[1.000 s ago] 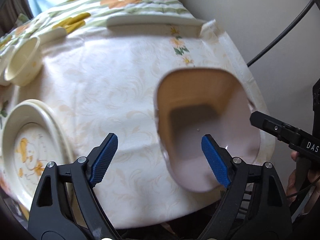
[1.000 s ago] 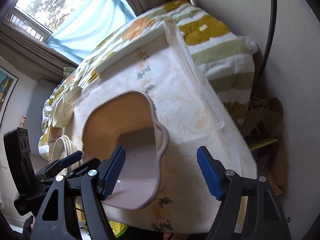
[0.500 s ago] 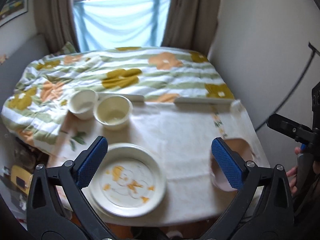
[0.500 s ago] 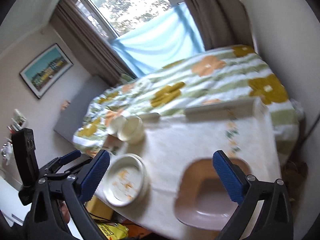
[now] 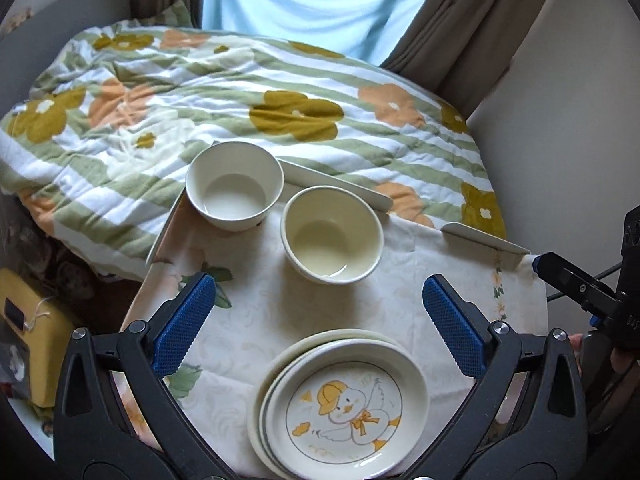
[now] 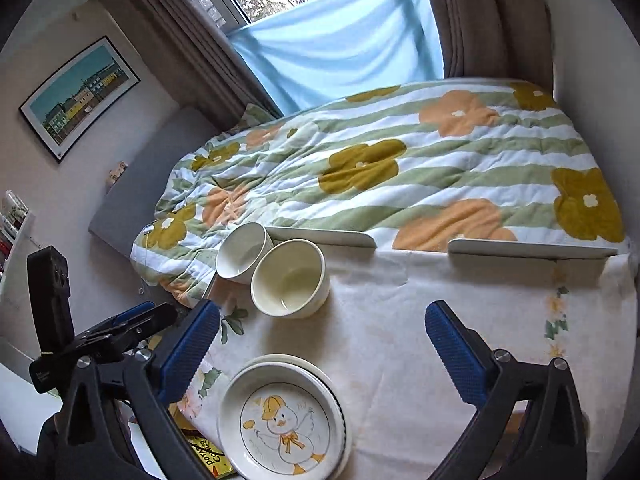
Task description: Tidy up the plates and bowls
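A stack of cream plates, the top one with a duck drawing (image 5: 344, 404), sits at the table's near edge; it also shows in the right wrist view (image 6: 284, 416). Two empty bowls stand side by side at the far left: a white bowl (image 5: 235, 184) (image 6: 242, 252) and a cream bowl (image 5: 332, 234) (image 6: 290, 278). My left gripper (image 5: 318, 320) is open and empty, held above the table between the plates and the bowls. My right gripper (image 6: 320, 348) is open and empty above the table's middle. The pink square dish is out of view.
The table wears a floral cloth (image 5: 420, 280) and has white raised rails (image 6: 532, 248) along its far edge. A flowered quilt on a bed (image 6: 400, 168) lies right behind it. A wall stands close on the right. A yellow box (image 5: 24, 336) sits low at the left.
Both grippers pulled up and away from the pink square dish and swung left; the dish left both views, and the duck plates and two bowls now lie in front.
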Tool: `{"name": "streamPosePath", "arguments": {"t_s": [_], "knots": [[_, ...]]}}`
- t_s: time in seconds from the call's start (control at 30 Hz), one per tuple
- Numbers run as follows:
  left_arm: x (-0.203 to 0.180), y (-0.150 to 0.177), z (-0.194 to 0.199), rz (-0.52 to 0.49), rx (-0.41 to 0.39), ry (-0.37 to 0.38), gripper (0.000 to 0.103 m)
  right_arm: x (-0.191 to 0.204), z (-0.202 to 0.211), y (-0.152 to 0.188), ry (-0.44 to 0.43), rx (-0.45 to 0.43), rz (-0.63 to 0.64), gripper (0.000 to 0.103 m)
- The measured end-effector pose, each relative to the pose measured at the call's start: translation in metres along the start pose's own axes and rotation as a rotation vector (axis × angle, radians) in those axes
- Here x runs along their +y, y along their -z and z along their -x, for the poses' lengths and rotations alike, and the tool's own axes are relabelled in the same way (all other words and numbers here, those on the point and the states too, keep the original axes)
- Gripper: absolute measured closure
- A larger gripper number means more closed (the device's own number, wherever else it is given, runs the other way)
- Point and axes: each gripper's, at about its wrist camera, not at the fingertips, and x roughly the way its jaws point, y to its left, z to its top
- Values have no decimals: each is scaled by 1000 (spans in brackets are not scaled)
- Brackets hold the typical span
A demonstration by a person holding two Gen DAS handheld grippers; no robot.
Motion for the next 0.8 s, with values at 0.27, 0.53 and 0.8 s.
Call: {"name": "streamPosePath", "arguments": {"t_s": [0.27,0.53,0.8], "knots": [[31,-26,-96,0,210,78,34,2,-102,-8,34,154,-100,19],[33,-31,-150,-49,300,107,67,-8,-153,2,79,249,-195,50],[34,-38,-163,-77,302,81,87,-6,-171,1,71,281,-214,74]]}}
